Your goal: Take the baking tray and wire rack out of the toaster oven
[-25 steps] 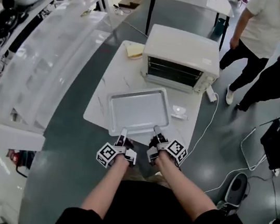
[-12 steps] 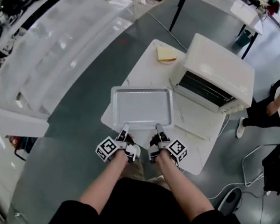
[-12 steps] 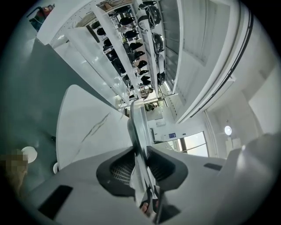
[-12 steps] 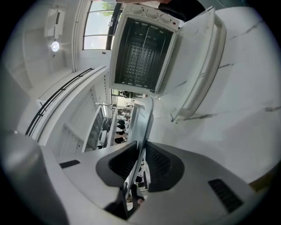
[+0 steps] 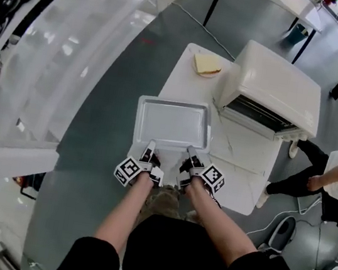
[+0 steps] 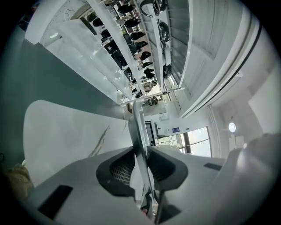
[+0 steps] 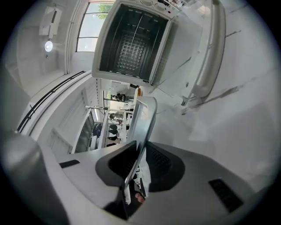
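Two tools, the left hand-held gripper [image 5: 150, 149] and the right hand-held gripper [image 5: 190, 154], clamp the tray's [image 5: 173, 122] near rim above the table [image 5: 239, 174], beside the toaster oven [image 5: 274, 91]. In the left gripper view, the narrow jaws pinch the rim. In the right gripper view, the jaws, just eased slightly wider, grip the rim.

a white table [image 5: 239, 174] with faint grey streaks stands on a grey-green floor [image 5: 93, 170]. a white toaster oven [image 5: 278, 78] sits on its far right part, the open front facing the near edge and the door [image 7: 186, 57] folded down. a flat yellow piece [image 5: 207, 64] lies near the far left corner, just beside the oven; what it is cannot be told. a baking tray [image 5: 174, 122] covers the near left corner, its left rim past the table's edge; whether it rests on the top cannot be told.
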